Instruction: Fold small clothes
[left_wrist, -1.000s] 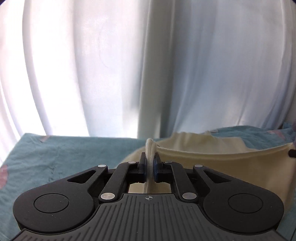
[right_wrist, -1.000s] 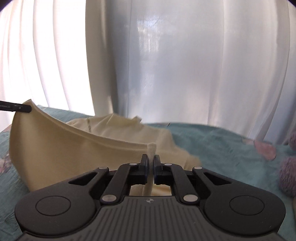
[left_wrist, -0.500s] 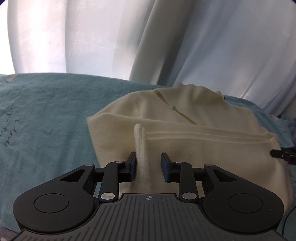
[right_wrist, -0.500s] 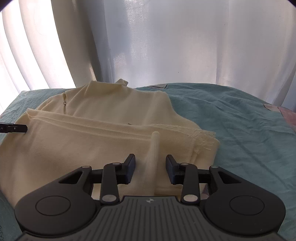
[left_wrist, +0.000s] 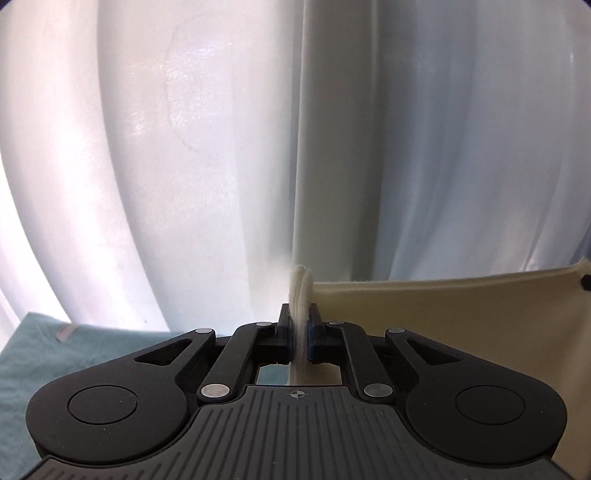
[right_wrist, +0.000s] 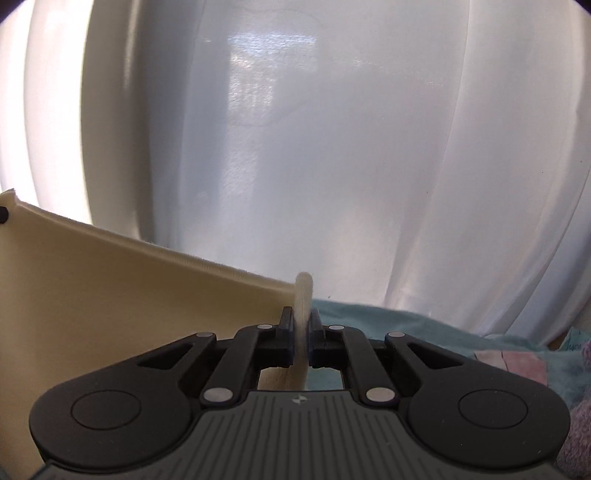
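Observation:
A cream knit garment (left_wrist: 443, 325) hangs stretched between both grippers, lifted off the bed. My left gripper (left_wrist: 300, 325) is shut on one edge of it; the cloth runs off to the right. My right gripper (right_wrist: 303, 326) is shut on the other edge of the garment (right_wrist: 129, 302), which runs off to the left. A pinched tuft of fabric sticks up between each pair of fingers. The tip of the other gripper shows at the far edge of each view. The garment's lower part is hidden behind the gripper bodies.
A teal bedspread (left_wrist: 44, 354) lies below, also visible in the right wrist view (right_wrist: 406, 328). White curtains (left_wrist: 184, 147) fill the background. A pink patch (right_wrist: 509, 365) and a purple fuzzy item (right_wrist: 580, 435) sit at the right.
Half a second ago both grippers were open over the folded garment lying on the bed. Now both are shut on its edge and have lifted it, views tilted up toward the curtains.

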